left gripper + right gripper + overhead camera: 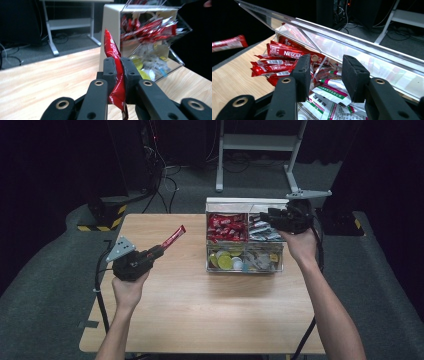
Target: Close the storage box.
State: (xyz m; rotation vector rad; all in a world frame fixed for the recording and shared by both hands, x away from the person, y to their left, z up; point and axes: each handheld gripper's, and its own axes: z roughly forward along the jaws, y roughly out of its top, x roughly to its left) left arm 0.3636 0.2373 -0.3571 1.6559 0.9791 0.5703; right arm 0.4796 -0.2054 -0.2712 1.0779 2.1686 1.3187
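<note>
The left gripper (119, 68) pinched a red sachet (113, 53) clear of the bench (200, 295); the right gripper (325, 75), jaws apart on nothing, propped the organiser's (245, 265) lid (352, 47) up for access.

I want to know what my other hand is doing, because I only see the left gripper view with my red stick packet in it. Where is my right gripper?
Observer: The right gripper is at the far right corner of the clear box, over its back part.
Operator: Is it holding anything?
Observer: No. Its jaws stand apart with nothing between them, above white-and-green sachets.
Operator: What do the red ones in the box say?
Observer: The red sachets read Nescafe.
</note>
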